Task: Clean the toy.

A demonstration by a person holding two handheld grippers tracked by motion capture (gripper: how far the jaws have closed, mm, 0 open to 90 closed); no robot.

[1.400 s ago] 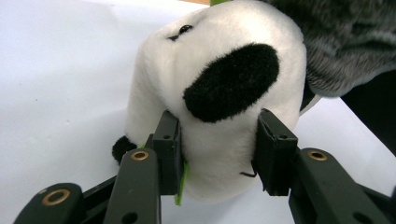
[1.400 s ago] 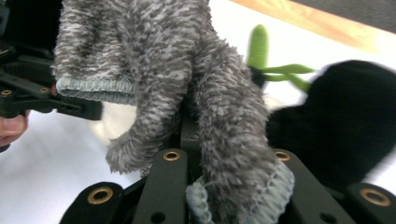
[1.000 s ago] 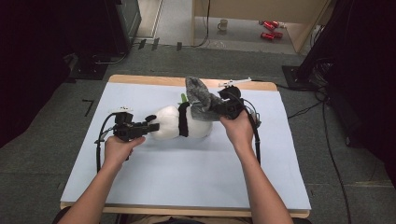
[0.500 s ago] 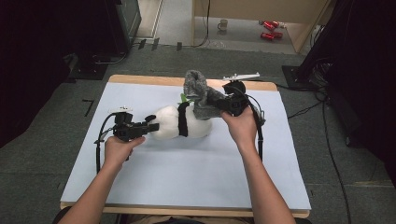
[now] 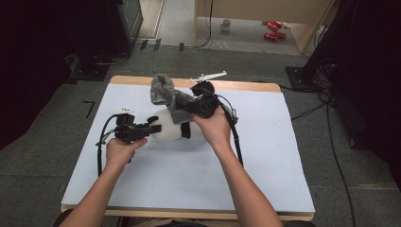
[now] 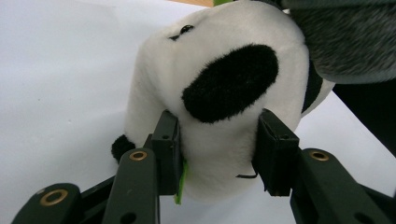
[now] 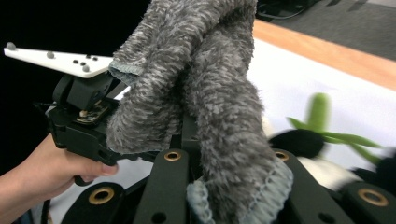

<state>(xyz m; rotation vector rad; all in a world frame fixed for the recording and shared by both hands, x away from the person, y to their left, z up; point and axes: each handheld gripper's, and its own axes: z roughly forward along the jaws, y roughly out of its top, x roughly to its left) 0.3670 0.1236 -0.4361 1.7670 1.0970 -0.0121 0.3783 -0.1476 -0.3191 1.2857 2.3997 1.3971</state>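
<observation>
A white plush toy [image 5: 165,131] with black patches lies on the pale blue sheet [image 5: 265,161] in the high view. My left gripper [image 5: 153,128] is shut on it from the left. In the left gripper view the pads [image 6: 169,140] press both sides of the plush toy [image 6: 219,88] below a black patch. My right gripper [image 5: 183,108] is shut on a fuzzy grey cloth [image 5: 163,90], lifted above the toy. In the right gripper view the grey cloth [image 7: 205,93] stands bunched between the jaws of the right gripper [image 7: 224,156], with the left gripper [image 7: 84,121] behind. A green bit [image 7: 322,116] of the toy shows blurred.
The sheet lies on a wooden table whose edge [image 5: 246,85] shows at the back. On the floor beyond stand a mug [image 5: 226,24] and red cans [image 5: 272,29]. Cables [image 5: 312,111] run off to the right. Dark equipment flanks both sides.
My right gripper has moved left and a little up, carrying the grey cloth with it above the toy. The left gripper and the plush toy have stayed in place.
</observation>
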